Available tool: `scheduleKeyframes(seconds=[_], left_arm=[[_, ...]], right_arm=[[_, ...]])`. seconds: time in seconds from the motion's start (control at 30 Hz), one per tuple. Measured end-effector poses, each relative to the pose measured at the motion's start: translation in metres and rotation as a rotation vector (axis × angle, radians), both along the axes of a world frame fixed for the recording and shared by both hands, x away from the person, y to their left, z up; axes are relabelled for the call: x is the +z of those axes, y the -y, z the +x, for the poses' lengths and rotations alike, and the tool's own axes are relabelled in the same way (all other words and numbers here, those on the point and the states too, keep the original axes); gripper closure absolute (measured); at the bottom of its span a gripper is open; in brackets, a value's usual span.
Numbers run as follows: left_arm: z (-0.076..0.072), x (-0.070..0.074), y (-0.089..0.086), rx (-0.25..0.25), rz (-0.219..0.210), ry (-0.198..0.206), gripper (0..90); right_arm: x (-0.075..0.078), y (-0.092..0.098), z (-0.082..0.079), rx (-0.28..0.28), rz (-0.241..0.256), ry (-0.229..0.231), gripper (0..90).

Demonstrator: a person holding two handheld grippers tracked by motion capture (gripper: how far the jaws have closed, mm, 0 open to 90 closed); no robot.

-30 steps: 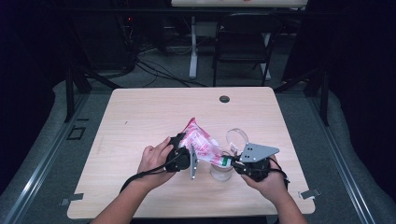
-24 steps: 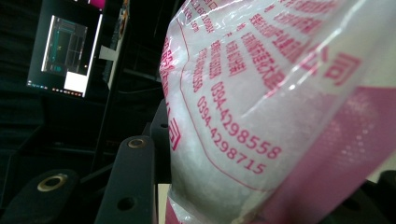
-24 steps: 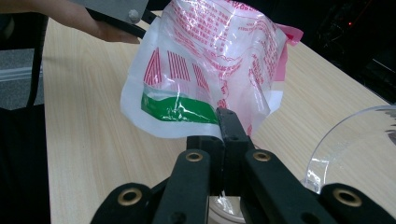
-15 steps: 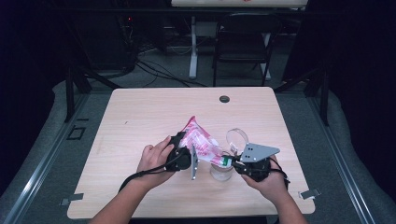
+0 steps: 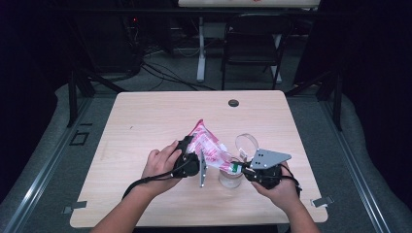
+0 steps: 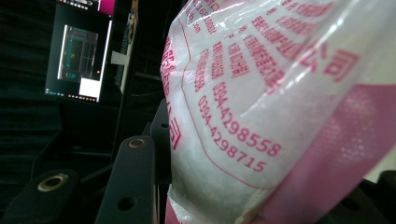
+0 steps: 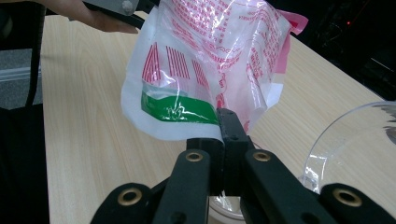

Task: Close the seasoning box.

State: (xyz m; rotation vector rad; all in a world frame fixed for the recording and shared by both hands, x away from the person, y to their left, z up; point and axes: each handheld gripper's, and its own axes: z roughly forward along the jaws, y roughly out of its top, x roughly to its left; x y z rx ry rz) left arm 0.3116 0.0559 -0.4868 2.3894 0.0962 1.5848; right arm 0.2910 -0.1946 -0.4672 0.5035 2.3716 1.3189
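Observation:
A pink and white plastic bag with red print hangs tilted between my two grippers, above the table. My left gripper is shut on the bag's upper part; in the left gripper view the bag bulges between the black jaws. My right gripper pinches the bag's lower corner by its green stripe, with the jaws shut on the edge. A clear cup stands just under that corner. A clear round lid lies behind it.
A black round grommet sits near the table's far edge. A dark chair and a white table leg stand beyond the table. A lit monitor glows far off in the left gripper view.

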Motion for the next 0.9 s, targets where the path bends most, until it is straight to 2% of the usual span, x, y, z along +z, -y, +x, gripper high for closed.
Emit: scheduleKeyframes(seconds=[0.13, 0.9], left_arm=[[0.0002, 0.0011, 0.0009, -0.008, 0.002, 0.013, 60.9], [-0.0021, 0.0041, 0.0043, -0.012, 0.010, 0.023, 61.5]], right_arm=[[0.0003, 0.0012, 0.0001, -0.002, -0.001, -0.001, 90.0], [-0.0018, 0.0045, 0.0011, -0.011, -0.008, -0.007, 90.0]])
